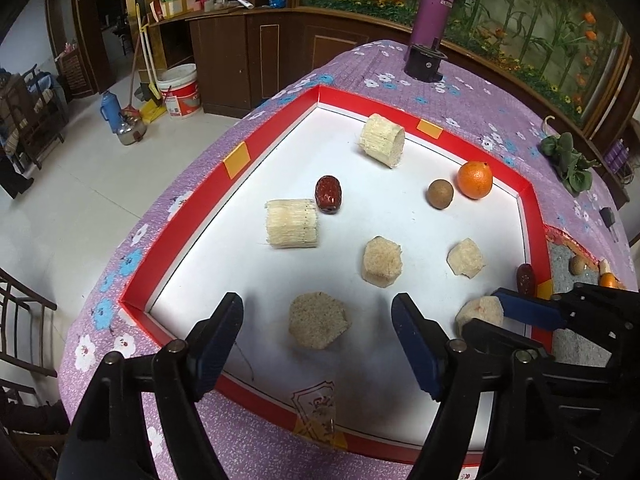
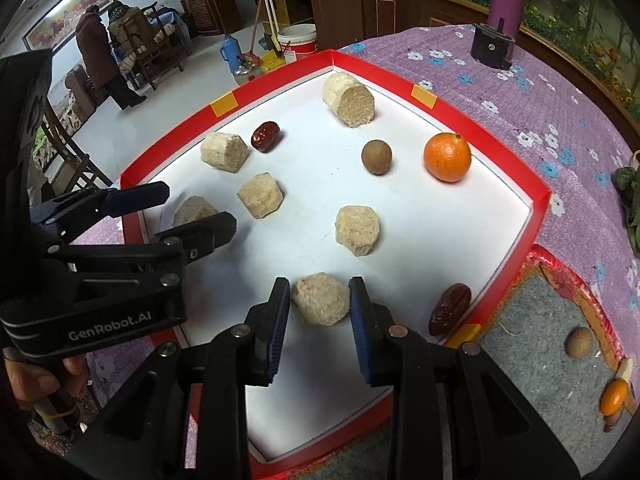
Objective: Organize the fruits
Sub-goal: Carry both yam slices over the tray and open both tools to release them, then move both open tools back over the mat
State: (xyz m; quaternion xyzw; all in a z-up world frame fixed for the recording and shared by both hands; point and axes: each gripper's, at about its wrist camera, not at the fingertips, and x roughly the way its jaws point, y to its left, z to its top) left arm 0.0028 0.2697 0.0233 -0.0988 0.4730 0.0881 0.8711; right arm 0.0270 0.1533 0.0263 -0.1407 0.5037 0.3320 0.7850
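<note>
A red-rimmed white tray (image 1: 132, 304) (image 2: 538, 196) holds several pale sugarcane chunks, an orange (image 1: 475, 180) (image 2: 447, 157), a brown longan (image 1: 440, 194) (image 2: 376, 157) and two red dates (image 1: 328, 194) (image 2: 450, 308). My left gripper (image 1: 318, 326) is open around a sugarcane chunk (image 1: 318, 319) at the near left; it also shows in the right wrist view (image 2: 192, 210). My right gripper (image 2: 320, 300) is open with its jaws on either side of another chunk (image 2: 321, 304), without touching it; this gripper shows in the left wrist view (image 1: 486, 314).
A grey mat (image 2: 532, 344) right of the tray holds a longan (image 2: 579, 342) and a small orange (image 2: 614, 396). A purple bottle (image 1: 434, 8) and a black holder (image 1: 425, 62) stand at the far edge of the flowered tablecloth. A small plant (image 1: 568, 158) sits at the right.
</note>
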